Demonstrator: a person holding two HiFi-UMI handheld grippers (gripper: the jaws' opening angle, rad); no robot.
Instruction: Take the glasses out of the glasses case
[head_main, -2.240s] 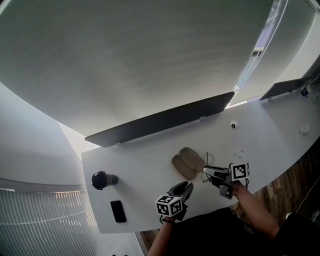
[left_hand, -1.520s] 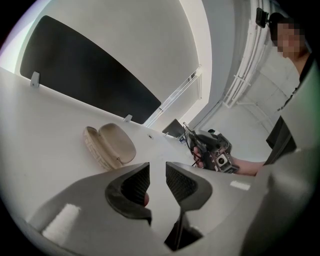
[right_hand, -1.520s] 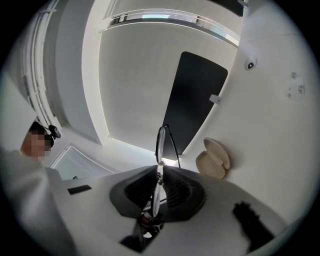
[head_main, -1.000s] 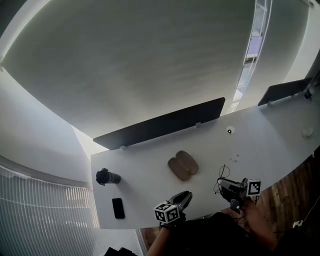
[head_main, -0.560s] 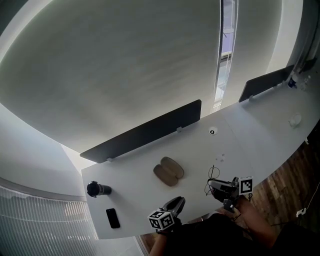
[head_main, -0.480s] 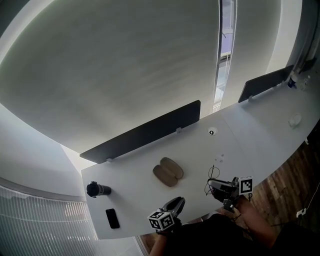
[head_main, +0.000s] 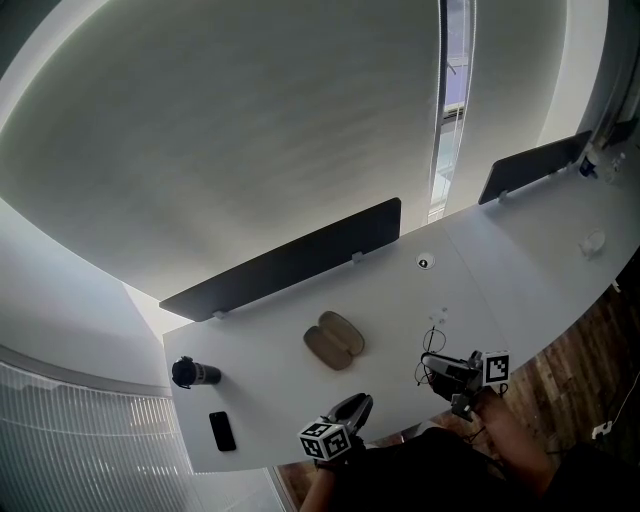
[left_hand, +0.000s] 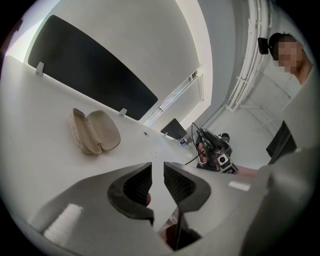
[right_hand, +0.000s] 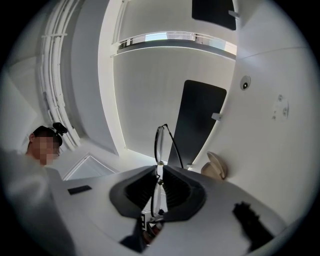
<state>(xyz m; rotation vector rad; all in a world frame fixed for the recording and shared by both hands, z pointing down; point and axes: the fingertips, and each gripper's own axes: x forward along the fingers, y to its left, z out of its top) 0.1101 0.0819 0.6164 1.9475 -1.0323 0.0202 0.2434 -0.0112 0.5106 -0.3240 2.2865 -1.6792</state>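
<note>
The tan glasses case (head_main: 334, 340) lies open on the white table (head_main: 520, 270), and it shows the same way in the left gripper view (left_hand: 95, 131). My right gripper (head_main: 432, 364) is to the right of the case near the table's front edge, shut on thin wire-framed glasses (head_main: 430, 345). In the right gripper view the glasses (right_hand: 160, 142) stand edge-on out of the right gripper (right_hand: 158, 182), whose jaws press on the frame. My left gripper (head_main: 358, 403) hovers at the near edge below the case. The left gripper (left_hand: 157, 175) holds nothing and keeps a narrow gap between its jaws.
A black phone (head_main: 221, 430) and a dark cylindrical object (head_main: 193, 373) lie at the table's left end. A long black divider panel (head_main: 280, 262) stands along the far edge. A small round fitting (head_main: 425, 263) sits in the tabletop behind the right gripper. Wood floor (head_main: 590, 370) shows past the right edge.
My right gripper has carried the glasses away from the case, to the right and toward the near edge. The left gripper has drawn back toward the near edge. The head view has shifted.
</note>
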